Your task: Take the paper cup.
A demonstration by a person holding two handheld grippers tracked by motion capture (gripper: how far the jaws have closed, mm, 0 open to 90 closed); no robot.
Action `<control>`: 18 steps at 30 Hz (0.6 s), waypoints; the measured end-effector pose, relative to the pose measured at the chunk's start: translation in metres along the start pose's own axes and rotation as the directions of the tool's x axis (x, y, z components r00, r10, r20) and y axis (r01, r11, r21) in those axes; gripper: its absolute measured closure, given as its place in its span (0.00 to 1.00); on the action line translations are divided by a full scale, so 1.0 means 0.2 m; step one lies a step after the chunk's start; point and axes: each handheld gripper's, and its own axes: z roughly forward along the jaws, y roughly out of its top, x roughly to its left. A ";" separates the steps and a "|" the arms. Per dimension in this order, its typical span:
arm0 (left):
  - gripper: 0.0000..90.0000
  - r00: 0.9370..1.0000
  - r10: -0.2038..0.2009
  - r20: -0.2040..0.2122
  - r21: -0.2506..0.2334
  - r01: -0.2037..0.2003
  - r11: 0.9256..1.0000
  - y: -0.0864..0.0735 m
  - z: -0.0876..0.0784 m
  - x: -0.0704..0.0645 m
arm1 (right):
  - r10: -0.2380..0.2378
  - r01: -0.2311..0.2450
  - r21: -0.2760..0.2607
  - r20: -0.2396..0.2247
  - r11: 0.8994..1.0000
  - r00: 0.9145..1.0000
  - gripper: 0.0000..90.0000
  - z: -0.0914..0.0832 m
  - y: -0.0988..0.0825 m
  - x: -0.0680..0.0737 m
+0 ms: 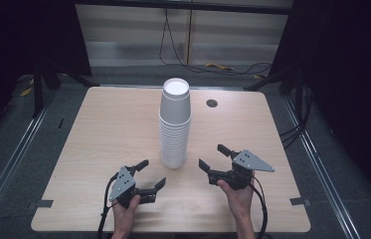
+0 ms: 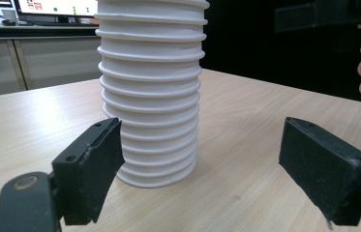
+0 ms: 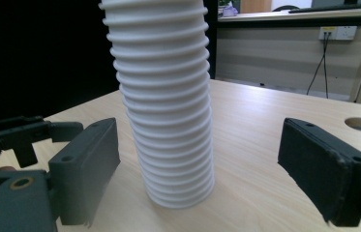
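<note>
A tall stack of white paper cups [image 1: 175,124] stands upside down near the middle of the wooden table [image 1: 103,129]. My left gripper [image 1: 152,174] rests low at the stack's front left, open, with nothing between its jaws. My right gripper [image 1: 213,157] sits at the stack's front right, also open and empty. In the left gripper view the stack [image 2: 151,92] rises just beyond my left gripper [image 2: 202,174]. The right gripper view shows the stack [image 3: 166,101] ahead of my right gripper [image 3: 200,169], with the left gripper [image 3: 28,137] at the far left.
A round cable hole [image 1: 212,103] lies in the table's far right part. Black cables [image 1: 173,45] trail on the floor behind the table. Dark stands flank both far corners. Bare wood spreads on either side of the stack.
</note>
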 end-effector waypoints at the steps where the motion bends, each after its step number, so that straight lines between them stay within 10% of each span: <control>1: 0.17 1.000 -0.001 0.001 -0.001 0.001 1.000 0.00 0.00 0.00 | 0.002 -0.002 -0.002 -0.008 1.000 1.000 0.16 0.00 0.02 0.00; 18: 0.17 1.000 0.001 0.001 0.006 -0.001 1.000 0.00 0.00 0.00 | -0.021 0.020 -0.013 -0.097 1.000 0.995 0.18 0.06 0.22 -0.01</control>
